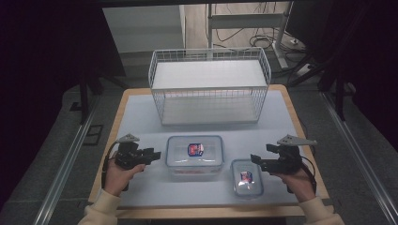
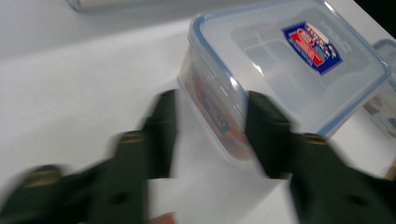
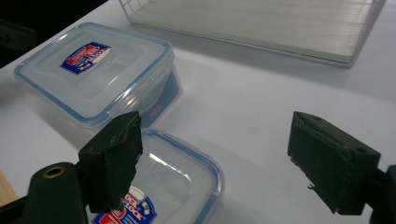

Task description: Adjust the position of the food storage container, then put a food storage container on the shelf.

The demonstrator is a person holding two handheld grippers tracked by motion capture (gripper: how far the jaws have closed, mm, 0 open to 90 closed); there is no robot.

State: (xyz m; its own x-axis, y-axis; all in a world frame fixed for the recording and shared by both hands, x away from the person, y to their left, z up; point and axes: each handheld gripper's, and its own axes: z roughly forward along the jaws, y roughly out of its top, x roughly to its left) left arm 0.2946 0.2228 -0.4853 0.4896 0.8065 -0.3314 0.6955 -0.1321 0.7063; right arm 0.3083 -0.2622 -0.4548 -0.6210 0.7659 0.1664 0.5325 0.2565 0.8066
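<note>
A large clear lidded container (image 1: 195,152) with a blue rim and a red-and-blue label sits in the middle of the white mat. A smaller container of the same kind (image 1: 247,178) stands to its right, nearer the front edge. My left gripper (image 1: 154,153) is just left of the large container (image 2: 289,60), level and pointing at its side wall. Its jaws are apart and press on nothing; the left gripper view is blurred. My right gripper (image 1: 256,159) hovers beside the small container (image 3: 173,186), jaws wide open and empty, with the large container (image 3: 93,70) beyond.
A white wire basket (image 1: 209,51) with a shelf inside stands at the back of the mat (image 1: 141,117). Its base (image 3: 252,23) lies ahead in the right gripper view. The wooden table edge runs along the front. Dark floor and cables surround the table.
</note>
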